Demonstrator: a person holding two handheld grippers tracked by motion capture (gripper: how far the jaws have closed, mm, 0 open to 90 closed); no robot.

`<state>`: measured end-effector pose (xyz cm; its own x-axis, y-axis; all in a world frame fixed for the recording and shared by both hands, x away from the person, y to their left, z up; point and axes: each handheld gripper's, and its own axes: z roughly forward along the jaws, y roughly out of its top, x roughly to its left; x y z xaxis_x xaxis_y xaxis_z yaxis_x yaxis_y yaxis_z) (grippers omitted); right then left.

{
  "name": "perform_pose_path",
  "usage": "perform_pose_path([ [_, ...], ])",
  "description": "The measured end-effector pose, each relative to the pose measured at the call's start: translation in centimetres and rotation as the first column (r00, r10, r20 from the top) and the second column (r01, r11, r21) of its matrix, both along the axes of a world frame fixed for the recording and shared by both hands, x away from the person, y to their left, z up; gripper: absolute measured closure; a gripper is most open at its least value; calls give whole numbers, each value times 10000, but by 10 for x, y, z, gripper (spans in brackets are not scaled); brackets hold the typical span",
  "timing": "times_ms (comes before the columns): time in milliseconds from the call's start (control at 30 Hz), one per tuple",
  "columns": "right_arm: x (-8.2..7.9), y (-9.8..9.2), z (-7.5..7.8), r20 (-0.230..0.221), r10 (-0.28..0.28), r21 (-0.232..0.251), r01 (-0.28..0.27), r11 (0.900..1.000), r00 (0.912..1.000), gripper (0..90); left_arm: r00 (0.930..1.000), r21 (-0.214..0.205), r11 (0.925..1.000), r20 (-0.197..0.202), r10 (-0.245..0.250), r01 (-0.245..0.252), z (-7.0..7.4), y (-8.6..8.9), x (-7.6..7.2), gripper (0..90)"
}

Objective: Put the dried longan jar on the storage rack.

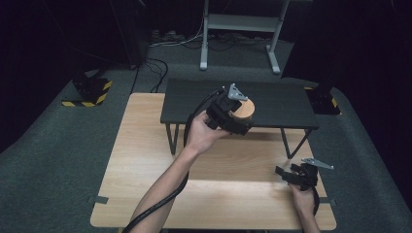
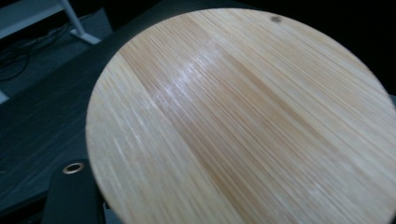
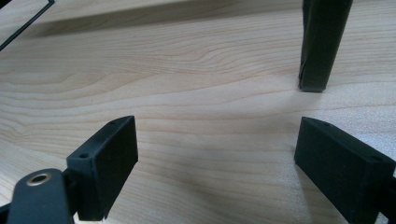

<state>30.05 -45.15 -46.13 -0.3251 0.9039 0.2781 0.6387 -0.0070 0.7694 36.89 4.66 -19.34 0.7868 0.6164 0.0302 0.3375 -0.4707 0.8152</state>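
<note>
Your left gripper (image 1: 236,118) is clenched on a round wooden disc (image 1: 244,108), holding it over the front part of the dark shelf (image 1: 282,104) that stands on thin legs on the light wooden table (image 1: 145,160). From above, the disc shows as a pale curve just past the gripper's body, near the middle of the shelf's front edge; whether it touches the shelf top you cannot tell from here. In your left gripper view the disc (image 2: 243,121) lies close under the camera, its streaky grain running diagonally and a small dark spot near its far rim, with the dark shelf surface (image 2: 42,121) behind it at the left.

Your right gripper (image 1: 287,175) rests low at the table's near right corner, its jaws spread wide and holding nothing. In your right gripper view bare table (image 3: 205,140) lies between the jaws, and one black shelf leg (image 3: 322,42) stands on the table just ahead, to the right.
</note>
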Motion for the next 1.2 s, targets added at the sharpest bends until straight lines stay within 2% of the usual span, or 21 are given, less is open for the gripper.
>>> perform_pose_path([
  [67, 0, 0, 0, 0, -6, 19, 6, 10000, 10000, 127, 9992, 82, 9992, -110, 396, -395, 2, -2, 11, 255],
  [100, 0, 0, 0, 0, -6, 19, 6, 10000, 10000, 127, 9992, 82, 9992, -110, 396, -395, 2, -2, 11, 255],
  [233, 0, 0, 0, 2, 4, 23, -4, 10000, 10000, 127, 9945, 328, 9944, -271, 1014, -1005, -1, -5, 29, 255],
  [267, 0, 0, 0, -1, 7, 27, -7, 10000, 10000, 127, 9945, 328, 9944, -271, 1014, -1005, -1, -5, 29, 255],
  [333, 0, 0, 0, -2, 4, 41, -4, 10000, 10000, 127, 9915, 363, 9916, -340, 1256, -1244, -5, -6, 37, 255],
  [500, 0, -1, 0, -5, 14, 65, -14, 10000, 10000, 127, 9838, 719, 9821, -301, 1768, -1743, -10, -15, 47, 255],
  [533, 0, -1, 0, -4, 16, 71, -16, 10000, 10000, 127, 9824, 681, 9810, -319, 1840, -1816, -11, -15, 49, 255],
  [800, 0, -2, -1, -7, 18, 104, -18, 9999, 10000, 127, 9741, 518, 9739, -367, 2230, -2210, -21, -15, 59, 254],
  [1033, 0, -2, -1, -15, 19, 140, -19, 9999, 10000, 127, 9715, 601, 9716, -488, 2321, -2291, -26, -16, 65, 255],
  [1200, 1, -2, -1, -19, 29, 148, -29, 9999, 10000, 127, 9724, 581, 9737, -654, 2240, -2204, -28, -16, 69, 255],
])
